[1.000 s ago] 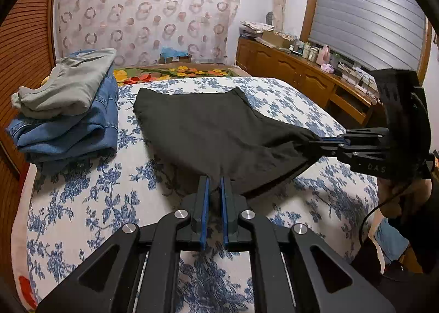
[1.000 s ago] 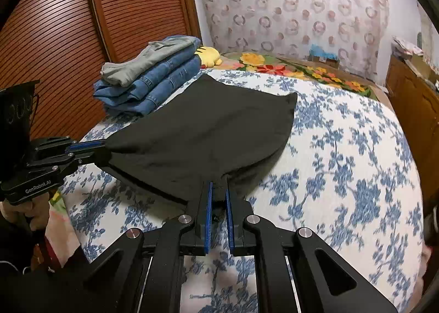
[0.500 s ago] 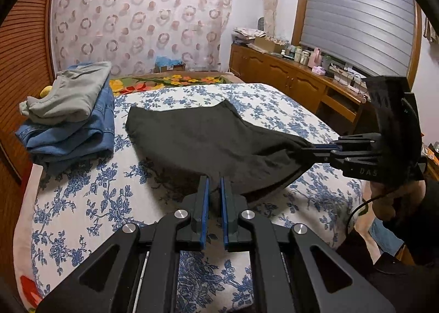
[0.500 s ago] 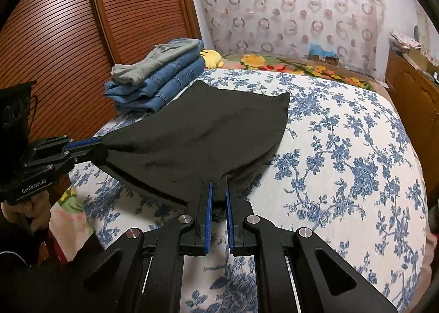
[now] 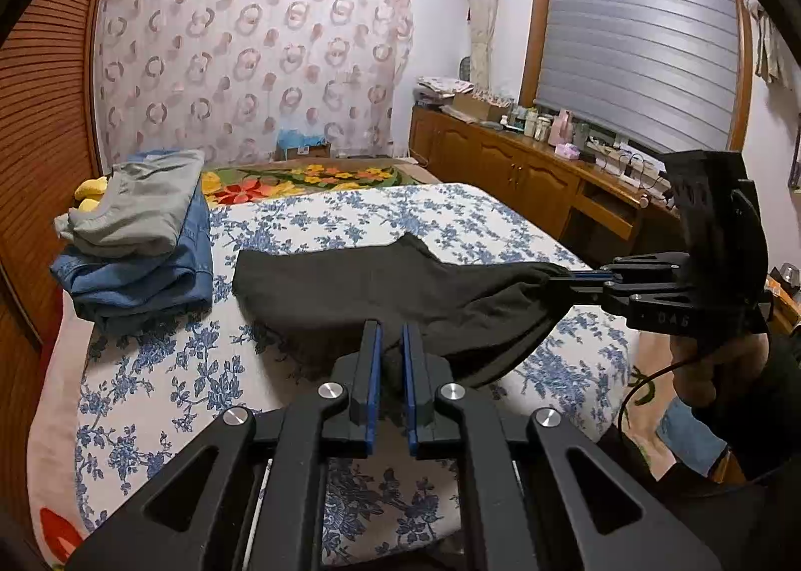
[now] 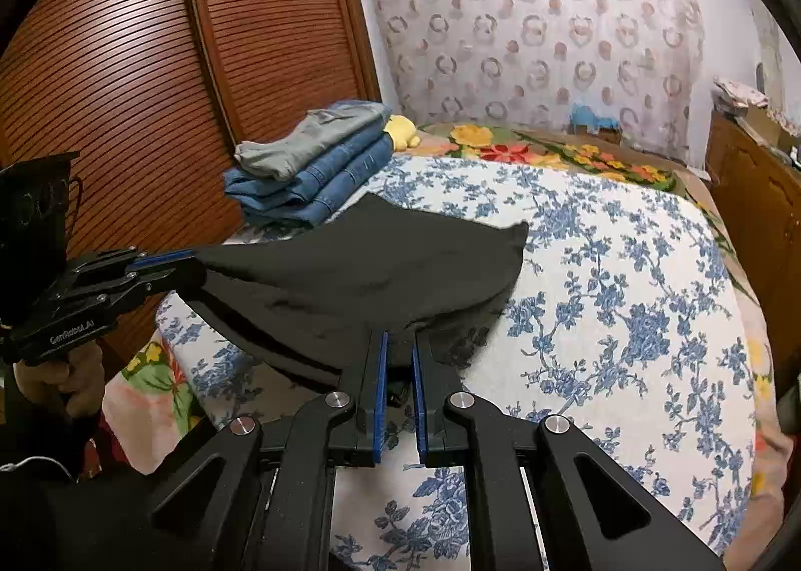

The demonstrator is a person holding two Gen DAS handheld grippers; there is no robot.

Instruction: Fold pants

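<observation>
Both tongs, left gripper [image 5: 392,338] and right gripper [image 6: 399,346], are clamped on the near edge of the black pants [image 5: 360,288], lifted off the bed [image 6: 626,270]; uneven pull could slip a corner and skew the fold.

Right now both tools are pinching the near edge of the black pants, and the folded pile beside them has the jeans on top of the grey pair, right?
Not quite. Both the left tool and right tool do pinch the black pants, but in the folded pile the grey pair lies on top of the jeans, as the right wrist view shows.
</observation>
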